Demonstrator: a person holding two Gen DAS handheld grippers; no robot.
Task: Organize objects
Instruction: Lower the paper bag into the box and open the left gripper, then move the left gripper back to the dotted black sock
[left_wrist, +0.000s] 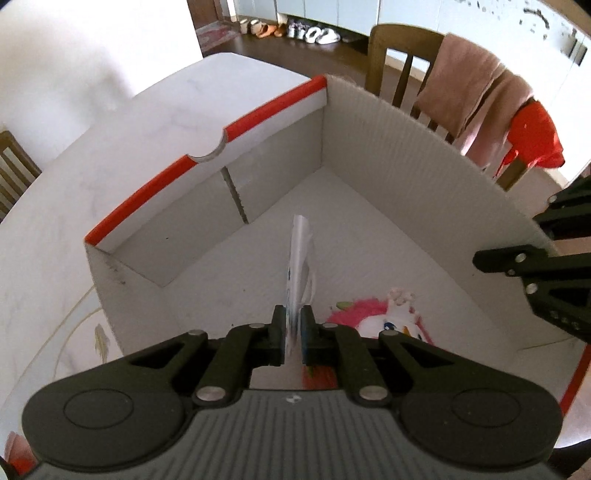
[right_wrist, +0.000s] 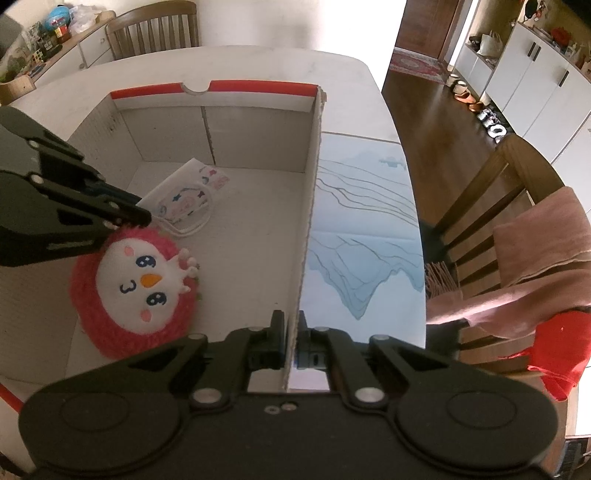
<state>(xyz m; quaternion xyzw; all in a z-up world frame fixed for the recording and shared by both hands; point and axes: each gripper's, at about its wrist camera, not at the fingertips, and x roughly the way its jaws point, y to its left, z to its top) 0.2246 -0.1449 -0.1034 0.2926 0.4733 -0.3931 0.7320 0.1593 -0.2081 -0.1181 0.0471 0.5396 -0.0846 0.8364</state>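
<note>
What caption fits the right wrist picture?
Right claw pinches the box wall; pink plush bird lies inside.

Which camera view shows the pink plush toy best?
The right wrist view: the pink plush toy lies in the box with its whole face visible. In the left wrist view only part of the toy shows, behind the left gripper, which is shut on a packet.
</note>
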